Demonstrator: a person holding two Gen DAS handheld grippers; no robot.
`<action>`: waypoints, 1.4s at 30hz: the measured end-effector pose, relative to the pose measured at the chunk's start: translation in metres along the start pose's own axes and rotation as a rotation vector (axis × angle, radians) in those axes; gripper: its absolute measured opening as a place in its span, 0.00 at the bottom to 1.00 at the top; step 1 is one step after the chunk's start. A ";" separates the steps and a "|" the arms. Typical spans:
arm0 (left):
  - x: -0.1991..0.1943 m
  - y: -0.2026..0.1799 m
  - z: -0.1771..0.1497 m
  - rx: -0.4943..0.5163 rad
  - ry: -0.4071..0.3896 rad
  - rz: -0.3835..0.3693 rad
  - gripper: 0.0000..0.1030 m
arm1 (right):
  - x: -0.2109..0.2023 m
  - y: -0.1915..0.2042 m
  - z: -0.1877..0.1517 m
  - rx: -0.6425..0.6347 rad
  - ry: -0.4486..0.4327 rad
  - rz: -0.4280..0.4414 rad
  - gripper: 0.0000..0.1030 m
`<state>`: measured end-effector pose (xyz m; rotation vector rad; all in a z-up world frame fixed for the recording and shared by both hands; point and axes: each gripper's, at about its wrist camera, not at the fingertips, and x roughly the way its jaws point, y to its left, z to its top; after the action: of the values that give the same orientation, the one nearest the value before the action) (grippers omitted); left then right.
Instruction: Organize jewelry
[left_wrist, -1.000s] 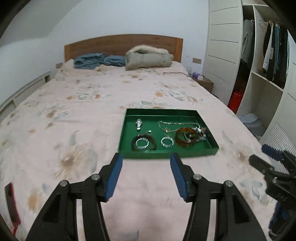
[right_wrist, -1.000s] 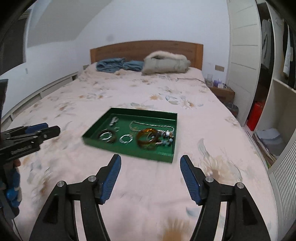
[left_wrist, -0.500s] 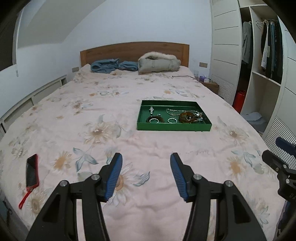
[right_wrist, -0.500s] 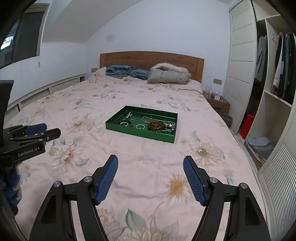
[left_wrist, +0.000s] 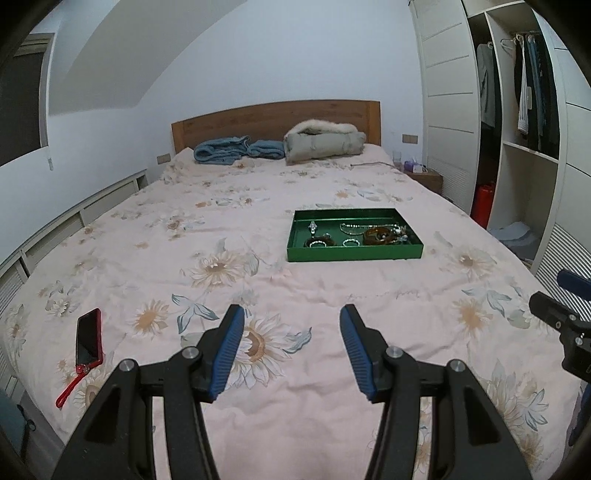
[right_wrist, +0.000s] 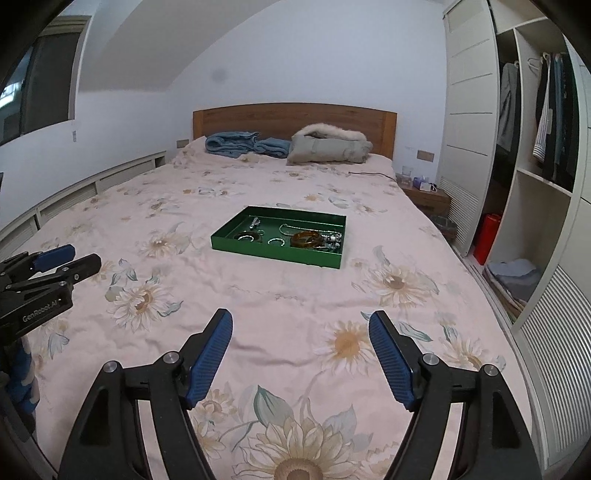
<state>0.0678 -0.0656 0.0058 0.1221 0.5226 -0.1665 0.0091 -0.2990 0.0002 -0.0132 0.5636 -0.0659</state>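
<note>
A green tray (left_wrist: 354, 254) lies on the bed, far ahead of both grippers; it also shows in the right wrist view (right_wrist: 273, 252). In it lie an amber bangle (left_wrist: 377, 236), a dark bangle (left_wrist: 318, 242), a small silver ring (left_wrist: 350, 242), a silver chain (left_wrist: 364, 225) and a brooch (left_wrist: 313, 226). My left gripper (left_wrist: 291, 325) is open and empty above the bed's near end. My right gripper (right_wrist: 301, 330) is open and empty, also well short of the tray. Each gripper shows at the edge of the other's view.
A red-cased phone (left_wrist: 88, 336) with a strap lies at the bed's near left edge. Blue blankets (left_wrist: 236, 148) and a folded grey coat (left_wrist: 323, 141) lie by the headboard. An open wardrobe (left_wrist: 524, 147) and a nightstand (right_wrist: 424, 195) stand to the right.
Both grippers have pulled back and risen away from the tray, which now looks much smaller and farther. Both stayed open. The phone has come into view at the left.
</note>
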 end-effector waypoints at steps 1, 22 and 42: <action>-0.002 0.000 -0.001 0.003 -0.005 -0.003 0.51 | 0.000 -0.001 0.000 0.002 0.000 -0.002 0.75; -0.015 0.004 -0.004 -0.010 -0.023 0.019 0.65 | 0.000 0.000 -0.007 -0.005 -0.011 -0.028 1.00; -0.018 0.005 0.002 -0.001 -0.029 0.026 0.65 | 0.002 -0.003 -0.009 0.001 -0.002 -0.039 1.00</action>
<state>0.0544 -0.0587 0.0167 0.1255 0.4919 -0.1424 0.0055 -0.3020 -0.0085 -0.0237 0.5614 -0.1041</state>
